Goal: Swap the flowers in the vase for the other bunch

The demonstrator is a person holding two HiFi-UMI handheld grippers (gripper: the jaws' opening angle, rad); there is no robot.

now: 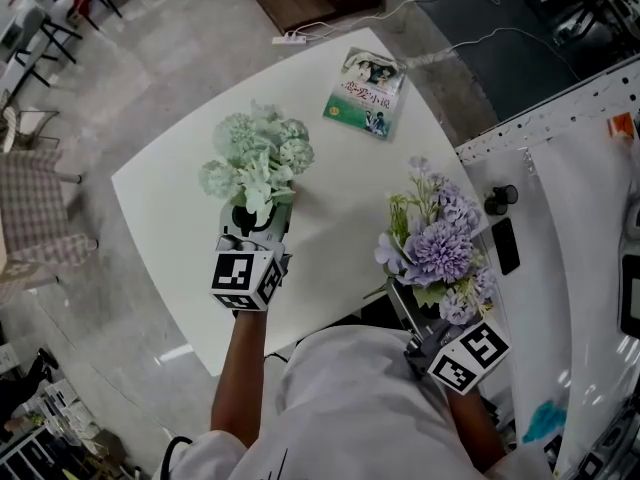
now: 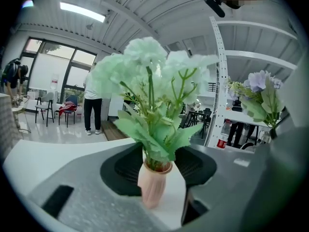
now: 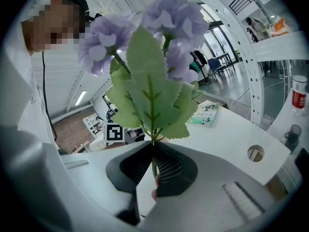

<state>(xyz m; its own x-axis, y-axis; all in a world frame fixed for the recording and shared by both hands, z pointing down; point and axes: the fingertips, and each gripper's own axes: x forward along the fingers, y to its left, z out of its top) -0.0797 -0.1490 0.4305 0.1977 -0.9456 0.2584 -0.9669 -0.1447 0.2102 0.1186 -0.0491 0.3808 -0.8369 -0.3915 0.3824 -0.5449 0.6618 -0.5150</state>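
White table (image 1: 330, 228) fills the scene, a handheld gripper working at each side. At its near right corner a purple bunch (image 1: 440, 248) stands upright, its thin stem clenched between the fingers (image 3: 171, 170) of the right gripper (image 1: 408, 306), which are closed tight on it. Left of centre rises a pale green bunch (image 1: 255, 158). A paperback book (image 1: 366, 91) lies at the far edge, well apart from both. Smallest is the ribbed pink vase (image 2: 153, 182), upright on the table and holding the green bunch. It stands between the spread fingers (image 2: 123, 170) of the left gripper (image 1: 258, 215), released, with a gap at the right-hand pad.
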